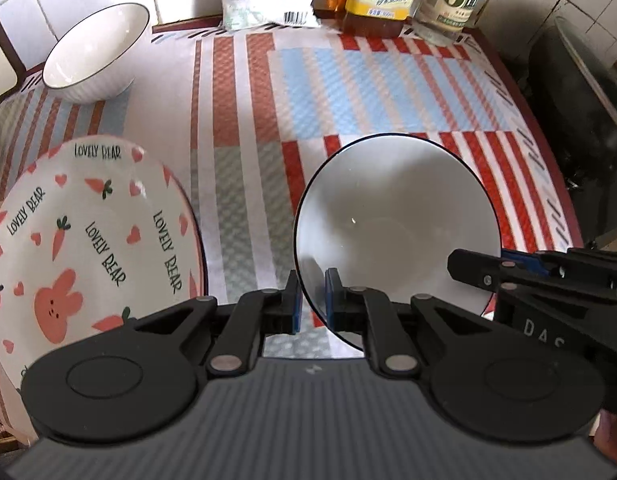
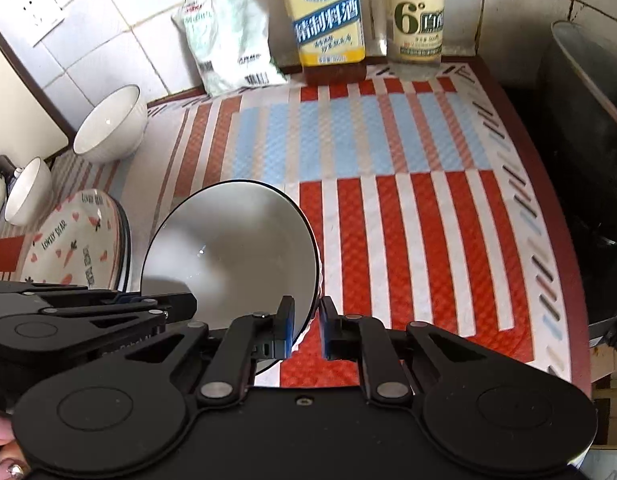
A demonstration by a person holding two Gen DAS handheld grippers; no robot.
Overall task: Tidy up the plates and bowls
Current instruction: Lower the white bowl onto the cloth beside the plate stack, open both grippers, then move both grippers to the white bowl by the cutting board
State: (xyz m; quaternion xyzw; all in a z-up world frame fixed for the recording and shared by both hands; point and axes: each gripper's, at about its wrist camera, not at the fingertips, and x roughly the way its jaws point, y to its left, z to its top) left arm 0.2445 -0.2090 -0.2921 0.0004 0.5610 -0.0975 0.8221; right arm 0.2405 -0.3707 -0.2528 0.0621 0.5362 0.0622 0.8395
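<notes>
A white bowl with a dark rim (image 1: pixel 392 224) (image 2: pixel 232 252) hangs above the striped mat, held from both sides. My left gripper (image 1: pixel 311 302) is shut on its left rim. My right gripper (image 2: pixel 306 330) is shut on its right rim, and it shows at the right edge of the left wrist view (image 1: pixel 492 272). The left gripper appears at the left of the right wrist view (image 2: pixel 180 304). A stack of "Lovely Bear" carrot plates (image 1: pixel 88 240) (image 2: pixel 76 240) lies to the left. Another white bowl (image 1: pixel 96 52) (image 2: pixel 110 128) stands at the back left. A third bowl (image 2: pixel 28 192) sits beside the plates.
A white packet (image 2: pixel 228 40), a yellow-labelled bottle (image 2: pixel 328 16) and a clear bottle (image 2: pixel 416 16) stand along the tiled back wall. A dark metal pot (image 2: pixel 588 140) sits off the mat's right edge. The striped mat (image 2: pixel 408 220) covers the counter.
</notes>
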